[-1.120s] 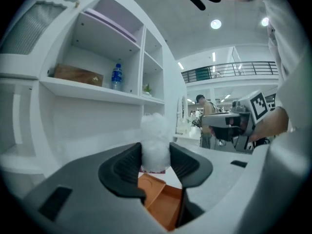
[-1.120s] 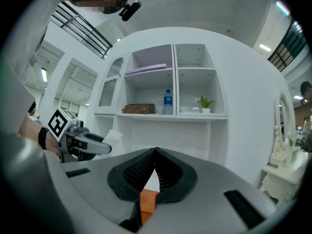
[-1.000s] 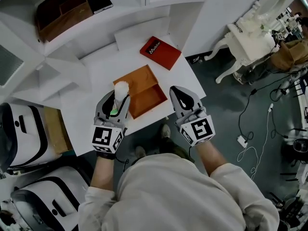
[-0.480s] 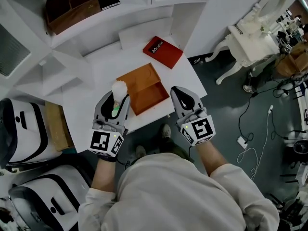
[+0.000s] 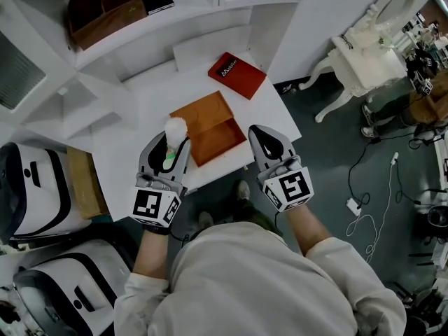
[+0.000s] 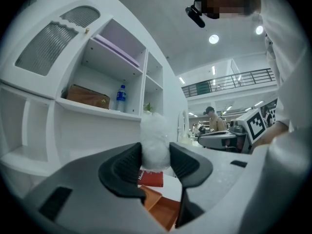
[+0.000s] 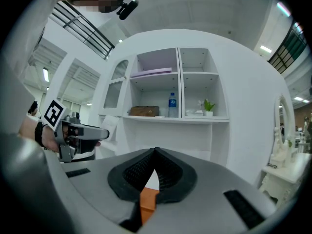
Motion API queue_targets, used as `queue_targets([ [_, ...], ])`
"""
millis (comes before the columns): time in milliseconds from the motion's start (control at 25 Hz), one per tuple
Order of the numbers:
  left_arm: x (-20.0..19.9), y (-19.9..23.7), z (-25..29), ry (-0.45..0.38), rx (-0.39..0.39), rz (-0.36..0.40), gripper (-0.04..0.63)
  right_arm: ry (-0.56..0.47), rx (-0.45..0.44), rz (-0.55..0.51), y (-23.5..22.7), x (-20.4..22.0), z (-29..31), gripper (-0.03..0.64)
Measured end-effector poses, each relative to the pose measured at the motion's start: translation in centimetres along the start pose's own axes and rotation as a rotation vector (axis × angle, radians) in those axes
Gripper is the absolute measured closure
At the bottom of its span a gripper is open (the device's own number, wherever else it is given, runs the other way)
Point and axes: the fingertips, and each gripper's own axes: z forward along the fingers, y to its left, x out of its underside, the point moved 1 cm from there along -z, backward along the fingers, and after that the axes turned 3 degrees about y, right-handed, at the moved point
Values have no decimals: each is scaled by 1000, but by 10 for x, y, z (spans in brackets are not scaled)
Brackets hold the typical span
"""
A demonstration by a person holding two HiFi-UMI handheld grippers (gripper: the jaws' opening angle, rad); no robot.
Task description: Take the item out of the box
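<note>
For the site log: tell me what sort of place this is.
Probably a large indoor lab or studio staged with home furniture: a white shelved desk, an ornate white dressing table, loose cables across the floor, and a railed mezzanine under ceiling lights.

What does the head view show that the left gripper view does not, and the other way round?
Only the head view: the white cases on the floor and the whole open inside of the box. Only the left gripper view: a ceiling lamp and a railing. Both: the white puff clamped in the left gripper, the box, and the red lid.
</note>
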Motion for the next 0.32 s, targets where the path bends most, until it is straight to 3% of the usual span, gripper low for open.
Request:
queue_targets([
  [320,4,-7,7,20,0,2,417,1,-1,9,-7,5,-3,595],
])
